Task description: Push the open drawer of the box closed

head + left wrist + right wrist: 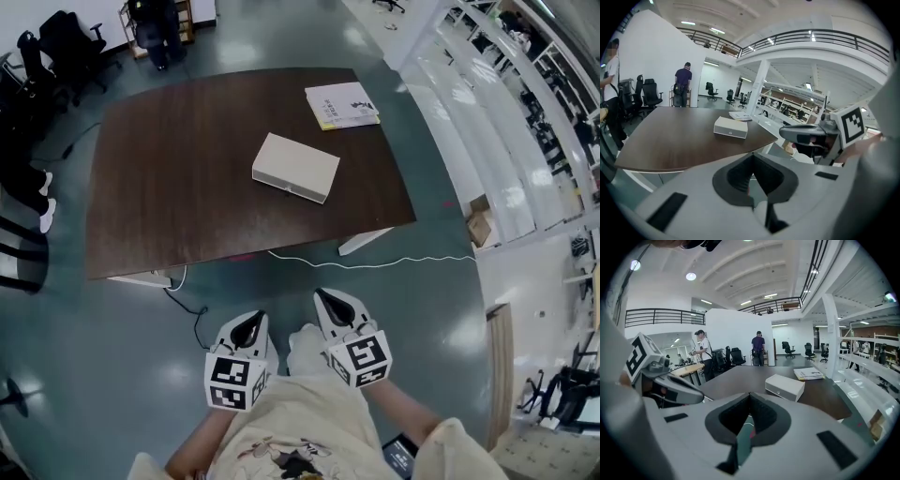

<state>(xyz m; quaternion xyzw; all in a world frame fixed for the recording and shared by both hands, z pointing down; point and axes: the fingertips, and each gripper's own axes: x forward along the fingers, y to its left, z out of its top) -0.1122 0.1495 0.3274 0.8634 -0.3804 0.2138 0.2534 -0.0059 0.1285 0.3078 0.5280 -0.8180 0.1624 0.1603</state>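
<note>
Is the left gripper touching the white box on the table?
Apart. The head view shows the left gripper close to the person, with floor and bare table between it and the box.

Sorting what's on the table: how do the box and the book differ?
The box is thick and plain beige; the book is thin, white with a yellow edge. The box lies centrally, the book at the far right corner. Both lie flat on the dark table.
</note>
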